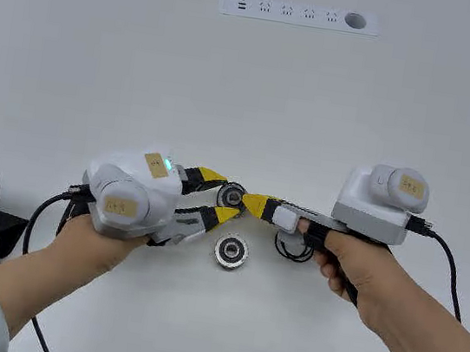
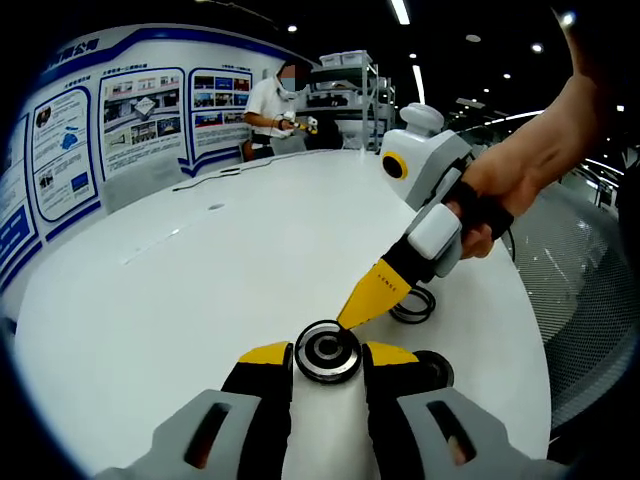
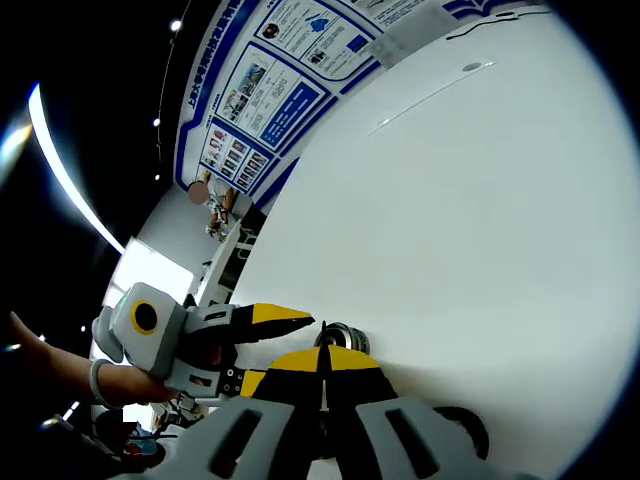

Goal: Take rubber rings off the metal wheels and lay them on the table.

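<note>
Ring removal, wheel held off counter [image 1: 143, 84].
left tool [image 1: 225, 196] clamps wheel [image 2: 327, 350] steady; right tool [image 1: 256, 203], jaws together, noses its rim, likely to pry the rubber ring [image 2: 301, 346].

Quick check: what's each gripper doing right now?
Left gripper: shut on the metal wheel.
Right gripper: shut, tips at that wheel's rim; whether they pinch anything cannot be told.

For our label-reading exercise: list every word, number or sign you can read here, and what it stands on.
No text can be read.
Tan stickers on the left gripper: marks too blurred.
Tan sticker on the right gripper: too blurred.
Wall posters: print too small.
</note>
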Demonstrator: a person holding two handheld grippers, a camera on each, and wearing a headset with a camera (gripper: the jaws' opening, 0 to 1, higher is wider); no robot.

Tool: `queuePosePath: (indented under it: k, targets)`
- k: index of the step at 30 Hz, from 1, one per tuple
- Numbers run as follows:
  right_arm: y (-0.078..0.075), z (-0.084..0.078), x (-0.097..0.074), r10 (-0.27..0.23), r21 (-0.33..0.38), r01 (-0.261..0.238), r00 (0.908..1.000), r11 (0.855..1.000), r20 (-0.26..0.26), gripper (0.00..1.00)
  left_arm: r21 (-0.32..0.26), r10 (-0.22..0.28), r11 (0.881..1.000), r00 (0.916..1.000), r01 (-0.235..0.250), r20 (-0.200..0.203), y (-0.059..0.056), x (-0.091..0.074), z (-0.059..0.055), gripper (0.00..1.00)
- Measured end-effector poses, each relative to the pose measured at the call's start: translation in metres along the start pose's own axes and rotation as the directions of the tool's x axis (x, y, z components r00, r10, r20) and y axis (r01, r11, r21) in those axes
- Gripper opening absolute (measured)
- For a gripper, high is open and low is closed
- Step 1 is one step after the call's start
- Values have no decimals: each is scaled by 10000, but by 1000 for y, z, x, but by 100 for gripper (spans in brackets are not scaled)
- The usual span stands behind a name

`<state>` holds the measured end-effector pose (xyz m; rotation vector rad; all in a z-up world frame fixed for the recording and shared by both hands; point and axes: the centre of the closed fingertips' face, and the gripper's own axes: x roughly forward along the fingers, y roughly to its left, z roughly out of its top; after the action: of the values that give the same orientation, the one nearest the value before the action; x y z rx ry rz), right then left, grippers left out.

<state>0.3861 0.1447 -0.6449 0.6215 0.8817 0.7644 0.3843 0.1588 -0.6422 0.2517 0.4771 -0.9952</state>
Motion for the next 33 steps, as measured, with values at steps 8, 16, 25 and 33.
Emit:
queuePosePath:
  k: [8, 16, 25, 33]
  targets:
    - [6, 1, -2, 155, 26, -155, 9998, 9999, 106, 2, -141, 135, 9998, 9998, -138, -170, 2, -5, -8, 33]
    - [17, 2, -9, 363, 92, -366, 9989, 9993, 281, 2, -318, 179, 9993, 9997, -185, -186, 2, -9, -12, 39]
    - [23, -2, -31, 391, 251, -405, 9977, 9989, 557, 2, -537, 223, 9983, 9996, -234, -197, 3, -14, -17, 43]
    - [9, -14, -58, 2, 585, -44, 9974, 9983, 723, 2, -641, 285, 9975, 9993, -301, -253, 4, -18, -21, 46]
